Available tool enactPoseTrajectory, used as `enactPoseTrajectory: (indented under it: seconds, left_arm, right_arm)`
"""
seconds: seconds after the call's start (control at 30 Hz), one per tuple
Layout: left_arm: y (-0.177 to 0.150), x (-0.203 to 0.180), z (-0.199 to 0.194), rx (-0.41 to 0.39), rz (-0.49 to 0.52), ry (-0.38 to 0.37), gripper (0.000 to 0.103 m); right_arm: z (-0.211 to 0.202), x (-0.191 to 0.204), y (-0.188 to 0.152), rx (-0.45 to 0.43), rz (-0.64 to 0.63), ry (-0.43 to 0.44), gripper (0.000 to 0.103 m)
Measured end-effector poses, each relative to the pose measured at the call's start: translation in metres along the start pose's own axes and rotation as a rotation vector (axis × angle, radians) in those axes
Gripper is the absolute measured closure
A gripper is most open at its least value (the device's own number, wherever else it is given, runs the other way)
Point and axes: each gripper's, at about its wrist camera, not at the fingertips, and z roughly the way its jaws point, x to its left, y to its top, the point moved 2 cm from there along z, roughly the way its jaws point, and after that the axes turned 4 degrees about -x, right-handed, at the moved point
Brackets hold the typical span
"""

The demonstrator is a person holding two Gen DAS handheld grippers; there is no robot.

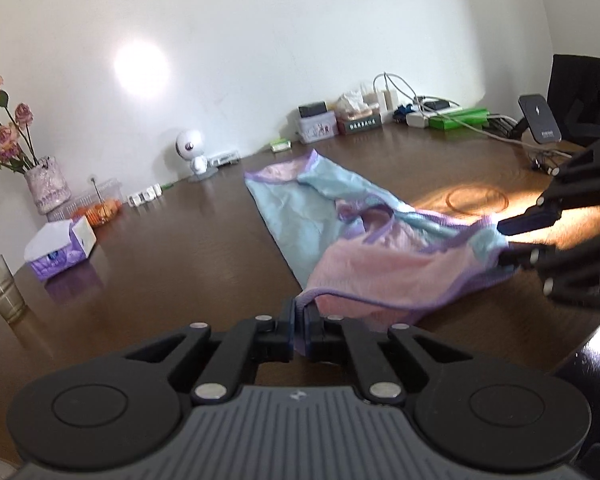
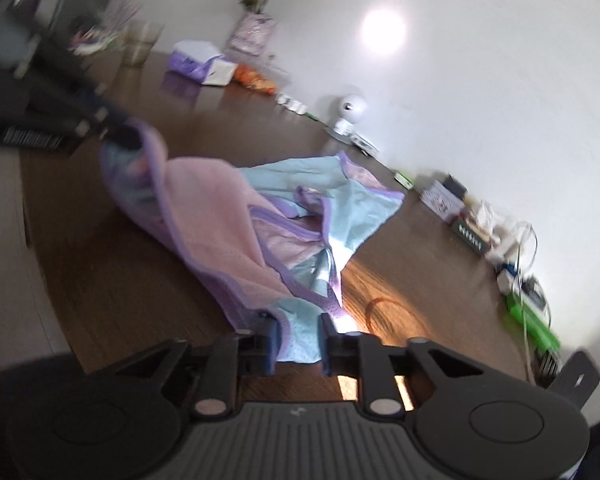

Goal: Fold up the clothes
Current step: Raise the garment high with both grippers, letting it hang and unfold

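A small garment [image 1: 364, 236] in light blue and pink with purple trim lies partly on the brown table [image 1: 160, 264], its near end lifted. My left gripper [image 1: 299, 320] is shut on its purple near edge. My right gripper [image 2: 298, 338] is open, its fingers on either side of the garment's blue corner [image 2: 300, 344]. In the left wrist view the right gripper [image 1: 508, 240] reaches in from the right with the cloth edge between its fingers. In the right wrist view the left gripper [image 2: 120, 132] holds the far purple edge up at upper left.
Along the wall stand a vase of flowers [image 1: 46, 184], a tissue box [image 1: 60, 252], a glass [image 1: 0, 288], a snack tray [image 1: 96, 204], a white figurine [image 1: 192, 156], boxes and chargers with cables [image 1: 384, 108], and a phone stand [image 1: 538, 118]. A dark chair [image 1: 584, 96] is at far right.
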Motion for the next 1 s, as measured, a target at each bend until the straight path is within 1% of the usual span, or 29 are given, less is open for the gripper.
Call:
enactPoseTrajectory:
  seconds: [0.07, 0.1, 0.13, 0.17, 0.2, 0.27, 0.33, 0.37, 0.47, 0.53, 0.57, 0.6, 0.67, 0.7, 0.73, 0.8, 0.9, 0.93, 1.0]
  left_arm:
    - [0.008, 0.002, 0.0, -0.018, -0.008, 0.0, 0.099]
    - [0.011, 0.004, 0.001, -0.024, -0.01, 0.001, 0.099]
    - [0.014, 0.005, 0.002, -0.03, -0.012, 0.002, 0.1]
    - [0.018, 0.007, 0.004, -0.035, -0.013, 0.004, 0.1]
    - [0.023, 0.011, 0.007, -0.038, -0.015, 0.006, 0.101]
    - [0.044, 0.022, 0.011, -0.071, -0.013, 0.024, 0.101]
    - [0.081, 0.037, 0.005, -0.142, -0.026, 0.043, 0.101]
    - [0.104, 0.045, -0.001, -0.185, -0.034, 0.047, 0.101]
    - [0.18, 0.06, -0.042, -0.349, -0.013, 0.085, 0.101]
    - [0.223, 0.06, -0.08, -0.455, 0.037, 0.117, 0.101]
    - [0.239, 0.058, -0.101, -0.507, 0.068, 0.121, 0.101]
    - [0.251, 0.058, -0.12, -0.548, 0.086, 0.11, 0.101]
    - [0.273, 0.058, -0.157, -0.618, 0.112, 0.071, 0.101]
    - [0.28, 0.059, -0.17, -0.636, 0.121, 0.066, 0.101]
    - [0.286, 0.061, -0.178, -0.643, 0.129, 0.07, 0.101]
    - [0.294, 0.067, -0.182, -0.628, 0.13, 0.068, 0.101]
    - [0.298, 0.079, -0.166, -0.581, 0.08, 0.001, 0.101]
    - [0.297, 0.081, -0.156, -0.563, 0.071, -0.008, 0.101]
    - [0.292, 0.08, -0.133, -0.526, 0.083, -0.007, 0.101]
  right_arm:
    - [0.001, 0.011, 0.007, -0.017, -0.105, -0.015, 0.072]
    - [0.003, 0.014, 0.008, -0.029, -0.132, -0.008, 0.073]
    - [0.004, 0.012, 0.011, -0.043, -0.129, 0.005, 0.075]
    - [0.001, 0.003, 0.017, -0.054, -0.09, 0.012, 0.086]
    - [-0.001, -0.005, 0.022, -0.065, -0.051, 0.019, 0.103]
    - [-0.005, -0.022, 0.034, -0.087, 0.027, 0.033, 0.103]
    - [-0.012, -0.041, 0.047, -0.117, 0.099, 0.037, 0.103]
    - [-0.03, -0.059, 0.063, -0.164, 0.112, -0.005, 0.103]
    - [-0.083, -0.112, 0.111, -0.305, 0.151, -0.131, 0.102]
    - [-0.128, -0.136, 0.145, -0.394, 0.145, -0.22, 0.102]
    - [-0.153, -0.144, 0.162, -0.437, 0.132, -0.267, 0.102]
    - [-0.178, -0.152, 0.176, -0.48, 0.12, -0.309, 0.102]
    - [-0.216, -0.16, 0.188, -0.551, 0.095, -0.365, 0.102]
    - [-0.233, -0.162, 0.197, -0.583, 0.079, -0.391, 0.102]
    - [-0.25, -0.164, 0.205, -0.612, 0.067, -0.415, 0.102]
    - [-0.265, -0.172, 0.214, -0.631, 0.076, -0.428, 0.102]
    - [-0.264, -0.184, 0.219, -0.632, 0.113, -0.429, 0.102]
    - [-0.256, -0.185, 0.216, -0.62, 0.129, -0.39, 0.102]
    - [-0.23, -0.182, 0.205, -0.576, 0.143, -0.243, 0.101]
